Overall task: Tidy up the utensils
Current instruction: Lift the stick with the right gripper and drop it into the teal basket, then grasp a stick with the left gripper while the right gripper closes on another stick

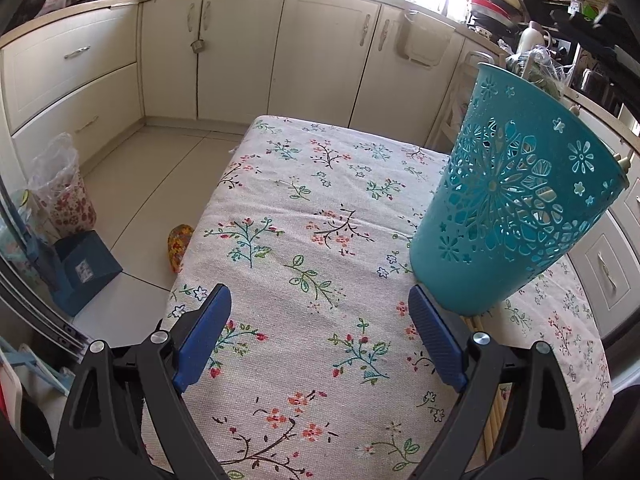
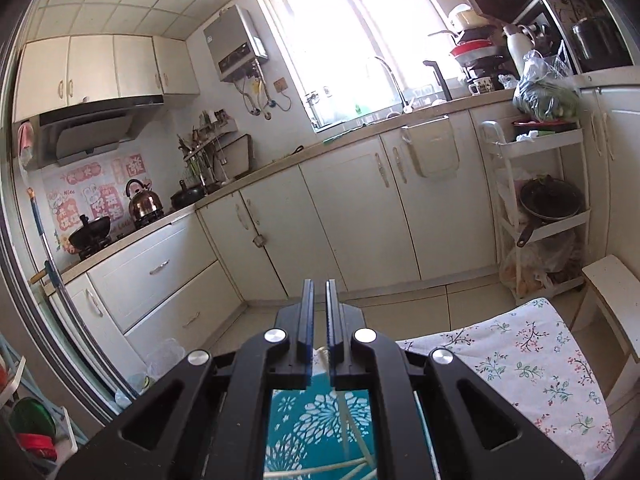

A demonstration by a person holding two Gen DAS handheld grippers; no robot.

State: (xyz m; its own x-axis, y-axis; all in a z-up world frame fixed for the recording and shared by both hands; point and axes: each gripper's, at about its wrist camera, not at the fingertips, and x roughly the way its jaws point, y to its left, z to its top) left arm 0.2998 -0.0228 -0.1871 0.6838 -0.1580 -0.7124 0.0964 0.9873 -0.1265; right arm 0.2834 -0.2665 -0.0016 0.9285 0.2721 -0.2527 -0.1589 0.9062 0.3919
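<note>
Two hand-held grippers work over a flowered tabletop [image 1: 304,208] in a cream-cupboard kitchen, and only one of them is busy. My left hand-held gripper [image 1: 320,334] hangs over the cloth with its blue pads spread wide and nothing between them. My right hand-held gripper [image 2: 319,322] has its jaws drawn together to a thin slit, and its own view shows nothing caught in that slit; it points out toward the cupboards rather than down.

A teal plastic basket [image 1: 516,204], cut through with flower patterns, leans toward the right side of the tabletop, its base just beside my left gripper's right pad. Whether that base rests on the cloth or is lifted clear, I cannot tell. In the right wrist view the same basket lies directly beneath the gripper body, with pale chopsticks [image 2: 348,436] showing inside it. More pale sticks [image 1: 494,404] lie on the cloth under the basket's base, half hidden behind my left gripper's arm.

I judge the basket light and somewhat springy, its perforated wall likely to flex under a hard pinch, so the solid rim or the plain band near the base is the better hold. Chopsticks are thin, stiff, smooth and apt to roll; I would pinch them crosswise near the middle, several together.
</note>
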